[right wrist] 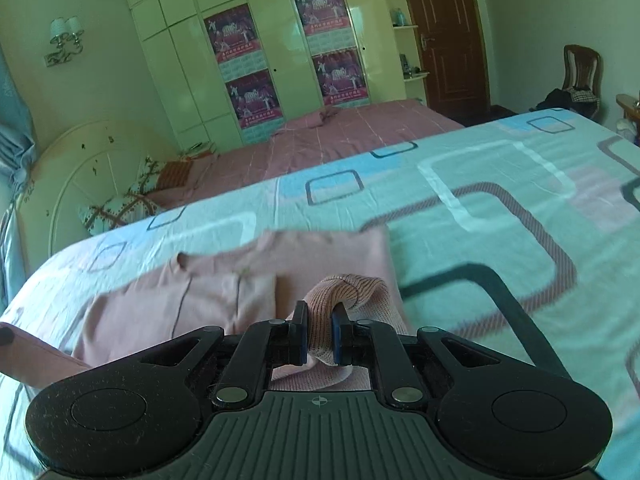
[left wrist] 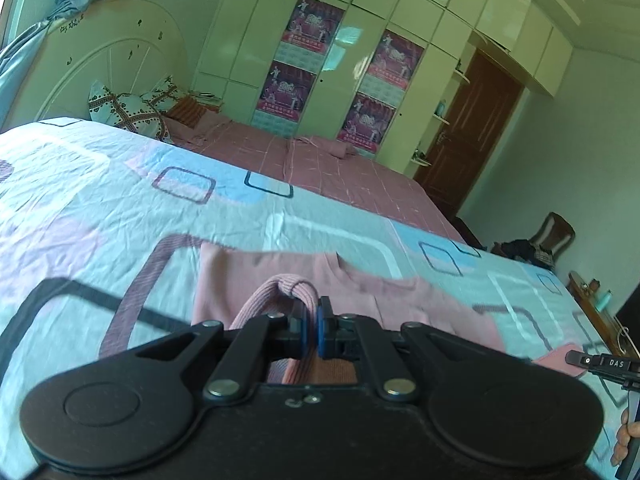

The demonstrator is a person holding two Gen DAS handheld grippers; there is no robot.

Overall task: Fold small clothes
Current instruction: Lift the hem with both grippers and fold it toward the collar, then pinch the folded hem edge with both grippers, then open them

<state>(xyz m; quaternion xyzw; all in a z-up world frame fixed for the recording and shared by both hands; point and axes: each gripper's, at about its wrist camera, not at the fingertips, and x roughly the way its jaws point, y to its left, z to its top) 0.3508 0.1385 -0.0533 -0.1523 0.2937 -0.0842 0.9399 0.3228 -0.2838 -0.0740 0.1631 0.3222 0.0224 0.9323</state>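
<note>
A small pink knit garment lies on the patterned bed sheet, partly folded over itself. My left gripper is shut on a ribbed pink edge of it, bunched over the fingertips and lifted off the sheet. In the right wrist view the same pink garment spreads to the left, and my right gripper is shut on another ribbed knit edge, also raised. The right gripper's tip shows at the right edge of the left wrist view, with a hand below it.
The light blue sheet with square patterns covers the near bed; a pink checked bed lies beyond. Patterned pillows and a round white headboard stand far left. Wardrobe doors with posters, a brown door and a chair with clothes are behind.
</note>
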